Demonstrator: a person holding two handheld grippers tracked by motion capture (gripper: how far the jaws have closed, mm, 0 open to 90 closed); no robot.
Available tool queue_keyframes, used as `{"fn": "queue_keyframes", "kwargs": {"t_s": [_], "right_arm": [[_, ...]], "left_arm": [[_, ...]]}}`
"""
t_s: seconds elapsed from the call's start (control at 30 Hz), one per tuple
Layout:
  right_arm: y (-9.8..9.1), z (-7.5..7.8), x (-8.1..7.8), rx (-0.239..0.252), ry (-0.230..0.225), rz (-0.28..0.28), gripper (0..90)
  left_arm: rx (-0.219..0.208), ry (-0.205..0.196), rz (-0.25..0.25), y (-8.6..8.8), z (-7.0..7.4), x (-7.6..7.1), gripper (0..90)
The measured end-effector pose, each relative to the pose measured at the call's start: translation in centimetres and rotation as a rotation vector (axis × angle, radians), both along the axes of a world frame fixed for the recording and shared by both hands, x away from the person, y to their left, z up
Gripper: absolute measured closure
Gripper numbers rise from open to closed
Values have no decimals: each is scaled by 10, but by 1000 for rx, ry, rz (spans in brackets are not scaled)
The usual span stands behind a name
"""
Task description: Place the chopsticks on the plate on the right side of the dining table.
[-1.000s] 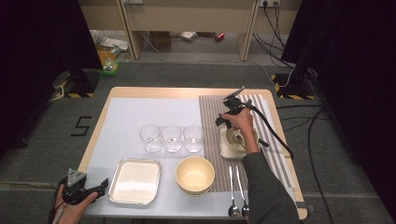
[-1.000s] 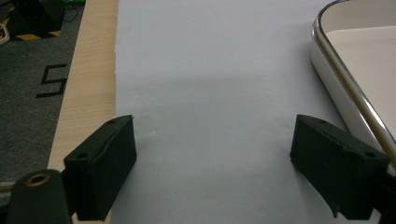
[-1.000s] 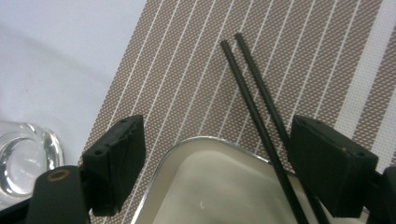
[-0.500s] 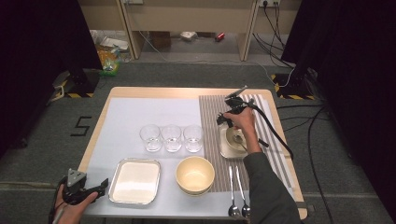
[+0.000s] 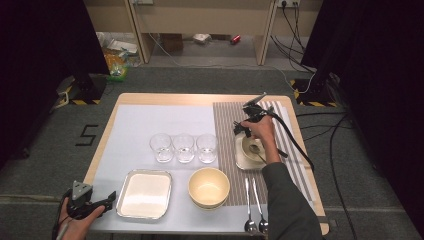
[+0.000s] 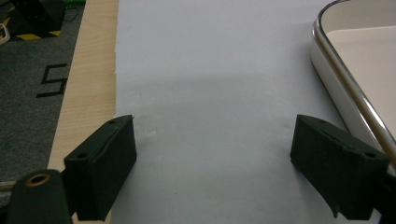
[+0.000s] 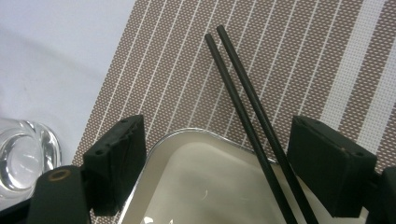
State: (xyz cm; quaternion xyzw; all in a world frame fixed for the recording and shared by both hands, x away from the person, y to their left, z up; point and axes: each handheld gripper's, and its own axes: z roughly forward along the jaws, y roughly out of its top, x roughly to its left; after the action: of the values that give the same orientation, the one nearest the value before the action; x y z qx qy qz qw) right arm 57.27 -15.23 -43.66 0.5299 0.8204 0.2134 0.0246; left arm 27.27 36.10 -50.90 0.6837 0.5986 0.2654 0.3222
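Right gripper [image 7: 217,163] open over chopsticks [image 7: 243,93], maybe untouched; left gripper [image 6: 215,158] open, empty.

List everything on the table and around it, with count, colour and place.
Glasses: three, clear, in a row at mid-table.
Large tray: one, white with metal rim, near left.
Bowl: one, cream, near centre.
Spoons: two, silver, near edge of the striped mat.
Striped mat: one, brown and white, right side.
Small tray: one, white, on the mat, holding a small dish.
Chopsticks: two, black, lying across the small tray's rim.
Left gripper: black, open, near left corner.
Right gripper: black, open over the small tray.
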Motion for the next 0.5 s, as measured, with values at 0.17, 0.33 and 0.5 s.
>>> {"fn": "queue_keyframes", "kwargs": {"t_s": [0.17,0.33,0.5], "right_arm": [[1,-1,-1,2,3,16,208],[3,-1,-2,1,13,26,214],[5,-1,-3,8,17,39,216]], "left_arm": [[0,0,0,0,0,0,132],[1,0,0,0,0,0,132],[2,1,1,0,0,0,132]]}}
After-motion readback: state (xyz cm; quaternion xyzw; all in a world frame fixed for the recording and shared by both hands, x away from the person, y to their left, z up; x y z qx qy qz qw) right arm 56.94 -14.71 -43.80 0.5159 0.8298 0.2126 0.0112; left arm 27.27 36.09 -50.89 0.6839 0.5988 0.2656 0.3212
